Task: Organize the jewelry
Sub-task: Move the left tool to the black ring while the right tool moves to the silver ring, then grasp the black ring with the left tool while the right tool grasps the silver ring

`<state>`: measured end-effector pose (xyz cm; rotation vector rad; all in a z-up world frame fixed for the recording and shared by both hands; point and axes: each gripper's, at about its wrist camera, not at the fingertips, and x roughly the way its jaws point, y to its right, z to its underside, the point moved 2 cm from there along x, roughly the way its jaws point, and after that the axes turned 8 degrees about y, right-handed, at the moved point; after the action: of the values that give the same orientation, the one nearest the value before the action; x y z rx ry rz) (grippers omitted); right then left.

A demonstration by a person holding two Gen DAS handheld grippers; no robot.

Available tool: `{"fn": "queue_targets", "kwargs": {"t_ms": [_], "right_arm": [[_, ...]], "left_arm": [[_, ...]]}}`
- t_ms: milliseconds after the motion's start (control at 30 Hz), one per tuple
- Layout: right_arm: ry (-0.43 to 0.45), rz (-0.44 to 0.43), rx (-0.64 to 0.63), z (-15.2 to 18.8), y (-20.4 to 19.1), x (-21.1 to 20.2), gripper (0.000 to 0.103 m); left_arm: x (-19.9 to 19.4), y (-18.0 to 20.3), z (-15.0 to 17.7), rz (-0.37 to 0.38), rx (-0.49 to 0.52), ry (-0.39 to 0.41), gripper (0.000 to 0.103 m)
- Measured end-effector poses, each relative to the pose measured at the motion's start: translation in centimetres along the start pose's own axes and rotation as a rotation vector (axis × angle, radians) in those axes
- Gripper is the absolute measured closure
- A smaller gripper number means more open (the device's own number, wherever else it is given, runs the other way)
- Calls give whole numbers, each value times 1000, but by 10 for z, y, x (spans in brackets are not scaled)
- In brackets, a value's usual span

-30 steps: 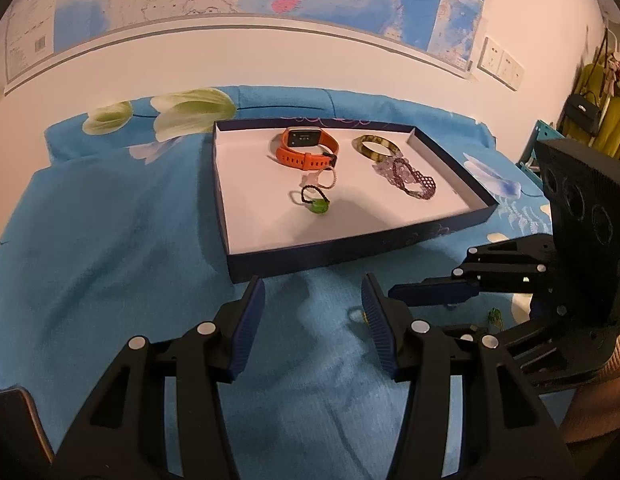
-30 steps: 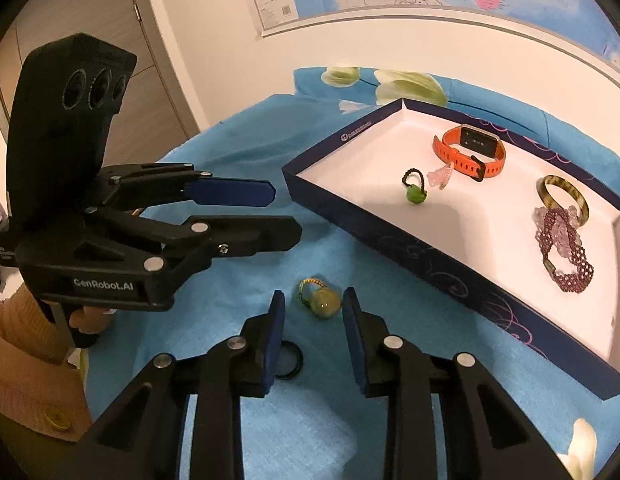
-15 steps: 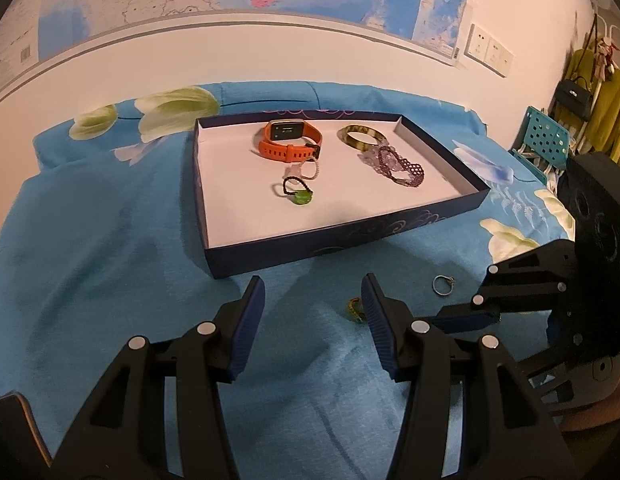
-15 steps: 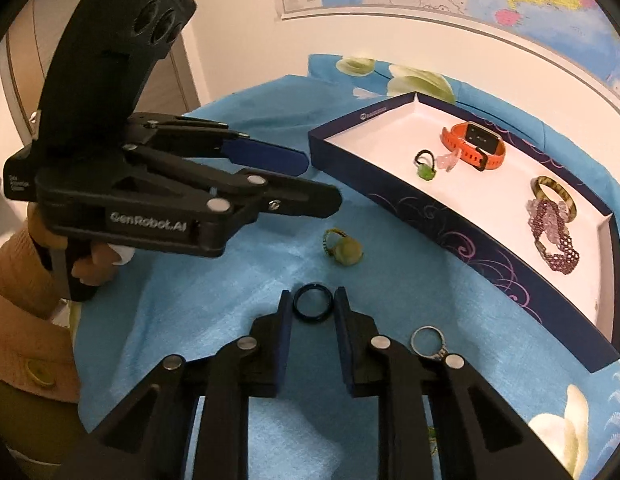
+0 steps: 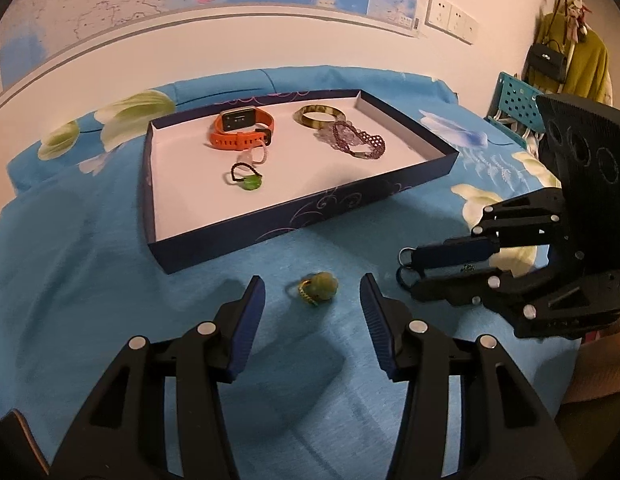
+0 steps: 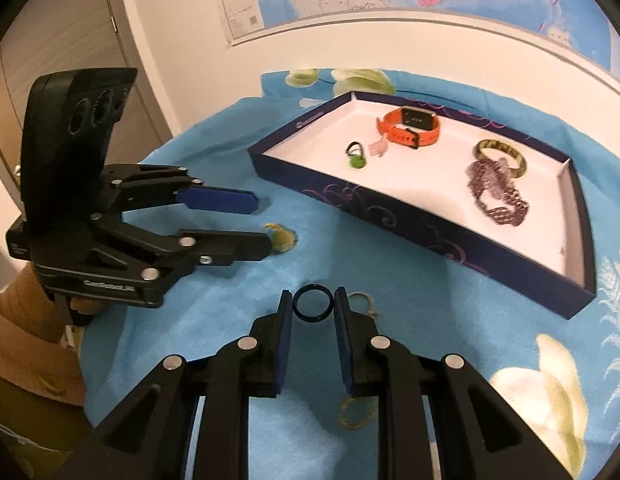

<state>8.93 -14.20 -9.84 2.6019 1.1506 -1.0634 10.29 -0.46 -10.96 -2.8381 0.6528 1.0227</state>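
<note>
Blue cloth [image 5: 90, 280] filled the left wrist view, and on it the navy tray [image 5: 270, 232] sat farther from the camera than half a second before, pushed up the frame. The left gripper [image 5: 312, 300] stood spread wide. A jade-bead ring [image 5: 320, 287], earlier half hidden beside one finger, lay in the open between the fingertips, short of the tray's near wall and touching neither pad. The right gripper [image 5: 406, 268], to the right of the tray's front corner, had risen since the earlier frame and carried a black ring [image 5: 406, 278] at its tips.

From the right wrist view, the right gripper [image 6: 313, 304] was pinching the black ring [image 6: 313, 305] between its pads; half a second earlier the ring lay just ahead of the tips. A silver ring [image 6: 363, 302] rested on the cloth just right of the fingers, on the tray's [image 6: 430, 236] near side. The left gripper [image 6: 258, 224], left of the tray, was open around the jade-bead ring [image 6: 284, 238]. Inside the tray lay an orange watch [image 6: 410, 126], a green-stone ring [image 6: 356, 156], a bangle [image 6: 502, 152] and a purple beaded bracelet [image 6: 498, 196].
</note>
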Motion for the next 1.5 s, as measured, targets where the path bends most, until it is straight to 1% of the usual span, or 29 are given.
{"fn": "queue_targets", "kwargs": {"t_ms": [100, 133, 167, 233, 267, 333, 500, 700, 833, 900, 1067, 1133, 1233, 1300, 1367, 1400, 1500], "right_arm": [[2, -30, -5, -2, -7, 2, 81], [11, -30, -6, -3, -6, 1, 77], [22, -21, -3, -6, -4, 0, 76], [29, -17, 4, -10, -1, 2, 76], [28, 10, 1, -11, 1, 4, 76], [26, 36, 2, -11, 6, 3, 76], [37, 84, 59, -2, 29, -13, 76], [37, 93, 103, 13, 41, -34, 76], [36, 80, 91, 14, 36, -32, 76], [33, 82, 70, 10, 31, -24, 76], [11, 70, 28, 2, 22, -10, 76], [-8, 66, 21, 2, 22, -7, 76], [-28, 77, -2, 1, 20, -2, 76], [-32, 87, -20, 1, 18, -1, 76], [-34, 98, -31, 1, 17, -1, 77], [-35, 106, -38, 1, 16, -1, 79], [-35, 119, -47, 0, 17, -3, 92]], "left_arm": [[-1, -1, -1, -1, -9, 5, 55], [-2, -2, -2, -4, -13, 9, 55], [-2, -2, -2, -5, -17, 10, 55], [-3, -5, -1, -18, -28, 8, 55], [-3, -6, -1, -19, -33, 8, 55], [-5, -8, 0, -19, -38, 9, 55], [-4, -5, 2, -14, -22, 0, 55], [-6, 9, 3, 35, -2, 6, 55], [-6, 28, 6, 85, 37, -2, 56], [-4, 36, 8, 100, 55, -10, 57], [6, 50, 9, 110, 82, -44, 61], [13, 51, 10, 105, 73, -74, 65], [16, 51, 10, 104, 69, -76, 67], [17, 51, 10, 105, 70, -79, 70], [17, 50, 10, 100, 69, -80, 76], [17, 50, 10, 98, 67, -81, 80], [17, 47, 10, 100, 54, -80, 81]]}}
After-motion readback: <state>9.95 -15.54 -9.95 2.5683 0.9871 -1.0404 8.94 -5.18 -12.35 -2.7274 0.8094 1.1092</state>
